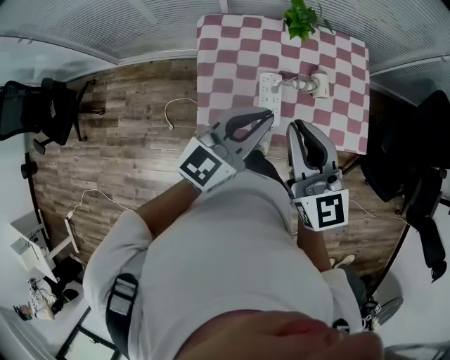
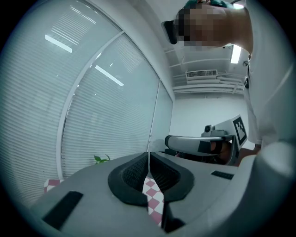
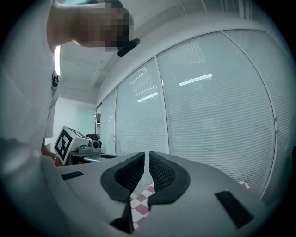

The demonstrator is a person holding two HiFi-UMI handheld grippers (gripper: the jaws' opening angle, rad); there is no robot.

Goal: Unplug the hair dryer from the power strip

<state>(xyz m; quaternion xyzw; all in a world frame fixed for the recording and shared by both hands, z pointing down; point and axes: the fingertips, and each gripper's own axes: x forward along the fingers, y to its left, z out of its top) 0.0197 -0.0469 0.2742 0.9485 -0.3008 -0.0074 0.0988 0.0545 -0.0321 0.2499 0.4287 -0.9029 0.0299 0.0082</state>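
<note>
Here, our left claw (image 2: 149, 158) has its two black ribbed pads pressed together with nothing between them. Our right claw (image 3: 146, 159) is likewise closed and empty, with only a sliver showing at its tips. Both point level ahead of our body, side by side, toward the table (image 1: 232, 42) with its pink-and-white checked cloth. We judge this a carrying posture for the approach, since neither claw has reached the table's things. The power strip (image 1: 270, 91) lies white on the cloth just beyond the left claw's tips. The hair dryer (image 1: 320, 85) lies near it to the right, small and pale, its light cord (image 1: 295, 84) looped between the two. It looks still plugged in, though the plug is too small to make out. A potted plant (image 1: 302, 17) stands at the far edge.
</note>
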